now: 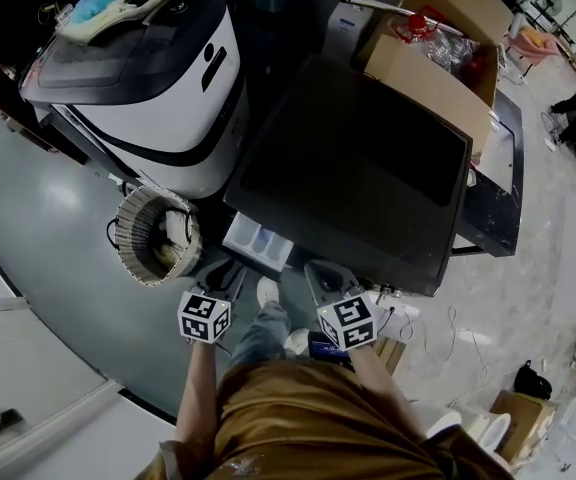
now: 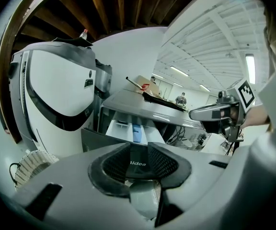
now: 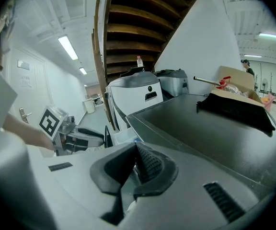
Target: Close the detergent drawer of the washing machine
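The washing machine [image 1: 358, 168] has a flat dark top. Its white detergent drawer [image 1: 258, 243] with a blue compartment stands pulled out at the front left corner. My left gripper [image 1: 226, 273] sits just in front of the drawer, open by a narrow gap. In the left gripper view the drawer's dark front panel [image 2: 99, 138] shows through the gap of that gripper [image 2: 138, 150]; whether they touch I cannot tell. My right gripper [image 1: 326, 278] hangs before the machine's front, to the right of the drawer. Its pads meet at the tip [image 3: 136, 150], holding nothing.
A white rounded machine [image 1: 138, 78] stands to the left of the washer. A wicker basket [image 1: 158, 233] sits on the floor beside the drawer. An open cardboard box [image 1: 438, 48] rests at the washer's back. The person's legs and shoes [image 1: 268, 293] are below the drawer.
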Action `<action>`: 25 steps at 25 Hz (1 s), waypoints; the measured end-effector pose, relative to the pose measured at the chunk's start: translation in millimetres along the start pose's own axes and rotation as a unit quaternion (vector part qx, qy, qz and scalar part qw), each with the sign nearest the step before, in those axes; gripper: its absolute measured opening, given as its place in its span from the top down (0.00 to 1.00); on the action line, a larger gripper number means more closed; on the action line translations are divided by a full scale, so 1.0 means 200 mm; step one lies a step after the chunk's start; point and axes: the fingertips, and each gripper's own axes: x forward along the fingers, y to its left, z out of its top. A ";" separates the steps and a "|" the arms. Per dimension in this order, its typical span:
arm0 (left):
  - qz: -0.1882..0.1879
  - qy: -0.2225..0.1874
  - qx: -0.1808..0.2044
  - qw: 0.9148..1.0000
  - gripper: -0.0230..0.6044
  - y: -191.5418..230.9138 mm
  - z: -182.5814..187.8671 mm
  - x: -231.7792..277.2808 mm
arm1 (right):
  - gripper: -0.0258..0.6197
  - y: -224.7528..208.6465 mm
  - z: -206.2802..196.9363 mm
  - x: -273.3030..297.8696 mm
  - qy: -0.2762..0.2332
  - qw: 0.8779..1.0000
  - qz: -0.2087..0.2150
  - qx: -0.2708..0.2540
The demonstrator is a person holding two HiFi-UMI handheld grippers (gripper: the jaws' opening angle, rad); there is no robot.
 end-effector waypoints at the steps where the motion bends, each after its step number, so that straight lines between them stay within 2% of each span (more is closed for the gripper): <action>1: -0.001 -0.001 0.000 1.000 0.76 0.00 0.01 0.01 | 0.94 0.00 0.00 0.00 0.001 1.000 0.000 0.001; 25: -0.025 -0.001 0.010 1.000 0.77 0.03 0.08 0.12 | 0.94 -0.09 0.00 0.07 0.011 1.000 -0.014 0.013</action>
